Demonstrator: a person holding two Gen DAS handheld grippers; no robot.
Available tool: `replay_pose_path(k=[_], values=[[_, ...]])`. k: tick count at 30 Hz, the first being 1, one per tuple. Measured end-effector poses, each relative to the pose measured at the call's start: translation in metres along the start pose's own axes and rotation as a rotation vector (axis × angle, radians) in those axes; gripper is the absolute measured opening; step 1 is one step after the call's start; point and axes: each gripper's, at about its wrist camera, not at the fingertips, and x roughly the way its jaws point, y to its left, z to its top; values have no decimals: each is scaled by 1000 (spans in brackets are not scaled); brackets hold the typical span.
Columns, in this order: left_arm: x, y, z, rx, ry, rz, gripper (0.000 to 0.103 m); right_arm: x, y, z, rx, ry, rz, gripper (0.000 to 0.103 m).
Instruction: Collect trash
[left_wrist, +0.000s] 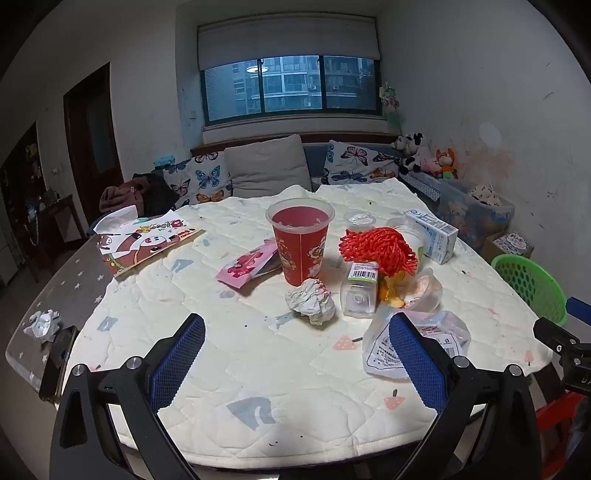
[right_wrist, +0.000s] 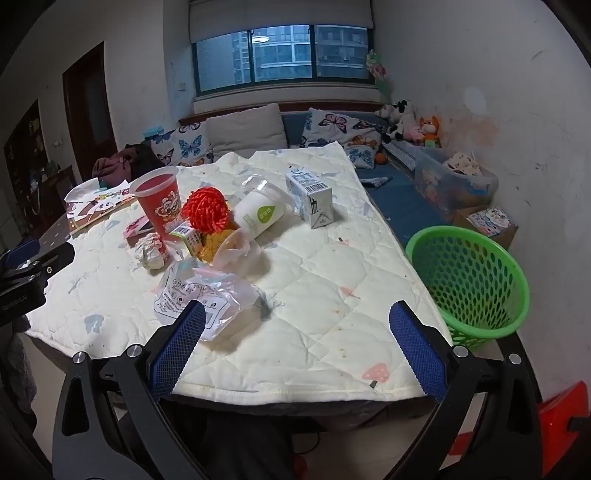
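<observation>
Left hand-held gripper (left_wrist: 297, 356) open wide, blue pads spread at the bottom of the left wrist view, nothing between them, hovering over the near edge of the desk (left_wrist: 229, 369) with its white quilted cover. Right hand-held gripper (right_wrist: 297, 347) also open and empty, low in the right wrist view above the near desk edge. Trash sits in a cluster mid-frame: red paper cup (left_wrist: 300, 243) upright at center, crumpled tissue ball (left_wrist: 311, 301) just in front of it, pink snack wrapper (left_wrist: 248, 266) lying flat to the cup's left. Right of the cup, red foam fruit net (left_wrist: 376, 251) on top of a clear bottle with a barcode label (left_wrist: 360, 291) lying on its side; milk carton (left_wrist: 432, 234) behind them toward the upper right; white plastic cup (right_wrist: 260, 212) on its side beside the carton. Clear printed plastic bag (right_wrist: 201, 295) lies nearest, touching the left pad of the right hand-held gripper in the right wrist view. Green perforated basket (right_wrist: 469, 280) off the desk's right edge, right side of frame. Tissue box with cartoon print (left_wrist: 144, 245) at left, another crumpled paper (left_wrist: 42, 323) at far left by a phone (left_wrist: 57, 363).
</observation>
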Motion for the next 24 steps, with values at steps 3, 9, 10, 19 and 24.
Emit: replay_pose_path(k=[3, 9, 10, 19, 24], values=[[0, 0, 0, 0, -1, -2, 96, -1, -1, -1, 0, -7, -5, 99], [2, -3, -2, -3, 1, -9, 96, -3, 1, 3, 1, -10, -6, 99], [0, -3, -1, -2, -2, -13, 96, -2, 1, 5, 2, -11, -7, 99], [-7, -2, -1, -15, -29, -20, 96, -5, -1, 1, 5, -28, -3, 99], [-9, -2, -1, -14, -34, -15, 95, -4, 0, 1, 1, -24, -2, 99]])
